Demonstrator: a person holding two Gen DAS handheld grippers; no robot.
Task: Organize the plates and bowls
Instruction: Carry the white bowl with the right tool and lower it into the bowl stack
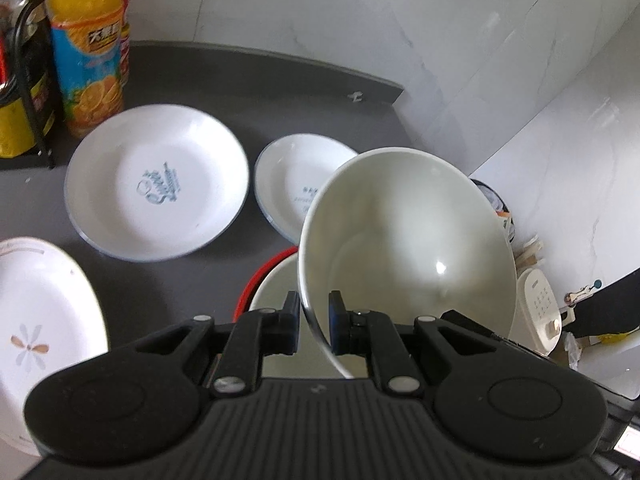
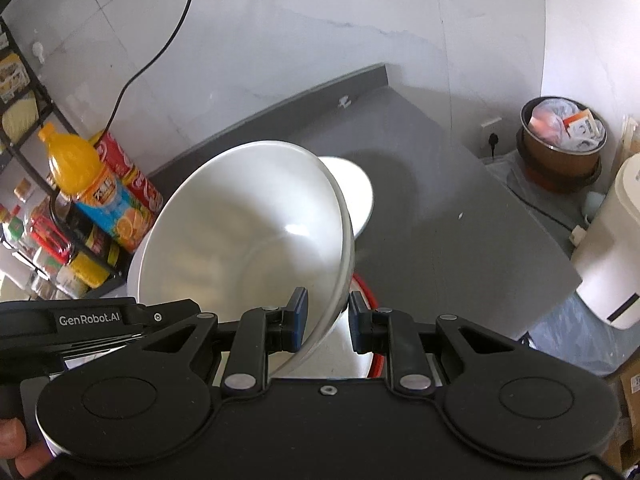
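The left gripper (image 1: 314, 328) pinches the near rim of a white bowl (image 1: 404, 248) between its narrow-set blue pads, one pad inside the bowl wall and one outside, and the bowl tilts up over the grey counter (image 1: 248, 80). The right gripper (image 2: 328, 320) clamps the rim of a white bowl (image 2: 240, 236) in the same way, with that bowl leaning to the left of its fingers; whether both claws grip one and the same bowl cannot be told.

Directly beneath the left claw sits a red-rimmed bowl (image 1: 264, 276), partly hidden by the raised bowl. In the right wrist view a red-rimmed bowl (image 2: 364, 344) likewise shows below the fingers. Beyond it, a white dish (image 2: 352, 192) rests on the counter, half covered by the held bowl.

In the left wrist view, a small blue-edged plate (image 1: 292, 184) lies just behind the lifted bowl, its right part blocked from sight. Just beside it to the left lies a larger blue-edged plate (image 1: 156, 184) with blue lettering in its well. A white plate with a flower pattern (image 1: 36, 320) lies at the counter's near left edge.

At the counter's far left an orange juice bottle (image 1: 86, 48) stands beside a black wire rack (image 1: 28, 80) of jars. A red can (image 2: 132, 176) stands just behind the bottle in the right wrist view. Off the counter's right edge stand a bin lined with a plastic bag (image 2: 560, 136) and a white appliance (image 2: 612, 256). A black cable (image 2: 160, 52) hangs down the marble wall.
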